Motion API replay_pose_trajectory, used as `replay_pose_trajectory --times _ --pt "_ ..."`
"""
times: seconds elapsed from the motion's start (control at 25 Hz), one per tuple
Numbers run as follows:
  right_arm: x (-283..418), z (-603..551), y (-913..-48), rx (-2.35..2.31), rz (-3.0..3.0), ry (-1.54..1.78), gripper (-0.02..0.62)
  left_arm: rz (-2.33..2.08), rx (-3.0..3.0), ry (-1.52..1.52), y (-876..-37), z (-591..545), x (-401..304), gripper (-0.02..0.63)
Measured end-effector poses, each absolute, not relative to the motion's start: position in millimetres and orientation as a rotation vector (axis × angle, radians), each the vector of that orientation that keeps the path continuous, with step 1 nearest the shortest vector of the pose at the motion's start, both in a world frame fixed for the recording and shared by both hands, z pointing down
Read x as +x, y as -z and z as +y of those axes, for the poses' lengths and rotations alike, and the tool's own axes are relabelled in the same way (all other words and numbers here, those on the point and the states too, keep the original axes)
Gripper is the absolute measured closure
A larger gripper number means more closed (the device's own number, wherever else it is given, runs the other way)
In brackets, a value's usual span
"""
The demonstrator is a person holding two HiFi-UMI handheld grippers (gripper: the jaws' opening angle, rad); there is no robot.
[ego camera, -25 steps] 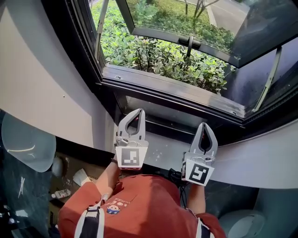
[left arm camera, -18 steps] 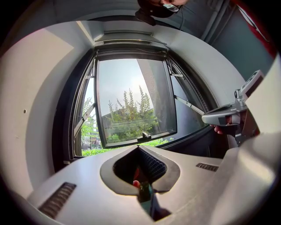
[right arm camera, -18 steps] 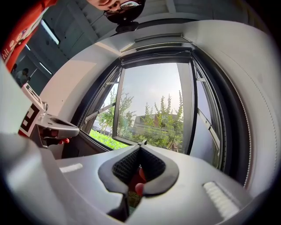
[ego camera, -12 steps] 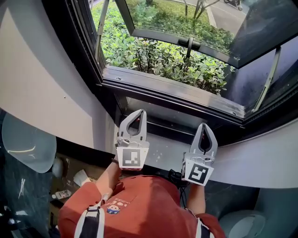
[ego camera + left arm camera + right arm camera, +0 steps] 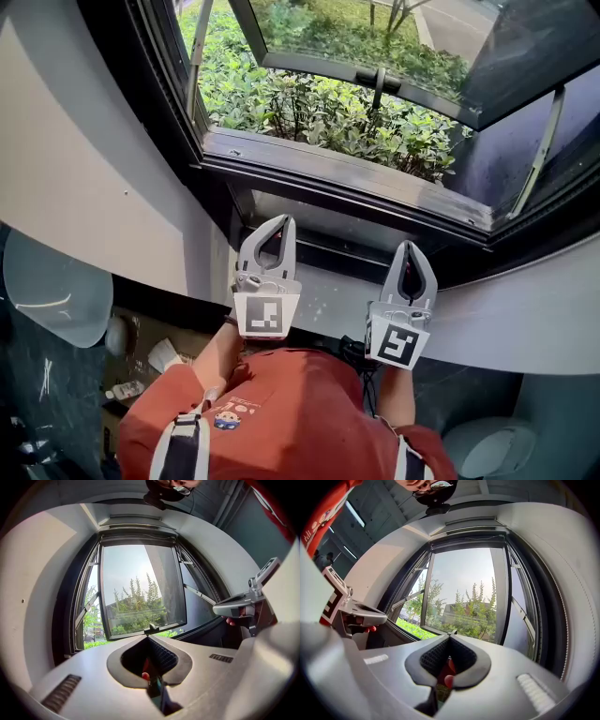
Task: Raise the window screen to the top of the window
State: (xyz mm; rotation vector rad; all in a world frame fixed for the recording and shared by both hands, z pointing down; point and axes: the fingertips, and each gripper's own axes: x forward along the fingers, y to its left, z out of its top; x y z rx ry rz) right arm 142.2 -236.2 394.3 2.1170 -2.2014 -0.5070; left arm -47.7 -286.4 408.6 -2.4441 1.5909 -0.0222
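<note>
The window frame (image 5: 342, 192) stands in front of me, its glass sash (image 5: 375, 80) swung outward. Across the top of the opening runs a dark rail (image 5: 138, 538) under a pale housing; I see no mesh over the opening. Both grippers hover side by side above the white sill (image 5: 323, 309), pointing at the window and touching nothing. The left gripper (image 5: 278, 221) (image 5: 149, 637) is shut and holds nothing. The right gripper (image 5: 413, 246) (image 5: 450, 637) is likewise shut with nothing in it. Each shows in the other's view: the right gripper (image 5: 216, 610) and the left gripper (image 5: 384, 617).
Green shrubs (image 5: 319, 117) grow outside below the sash. Metal stay arms (image 5: 539, 159) brace the sash at both sides. A curved white wall (image 5: 84, 187) flanks the window at left, and a pale rounded object (image 5: 52, 291) lies low at left.
</note>
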Motion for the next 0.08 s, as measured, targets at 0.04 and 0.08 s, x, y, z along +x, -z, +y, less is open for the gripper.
replay_pose_trajectory --times 0.04,0.08 --pt "142.1 -236.5 -394.2 2.116 -2.202 0.509 0.586 1.59 -2.444 0.019 -408.3 -286.6 -47.4 0.6" --pt "142.0 -236.8 -394.2 2.114 -2.203 0.512 0.586 1.589 -2.444 0.016 -408.0 -286.7 -47.1 0.6"
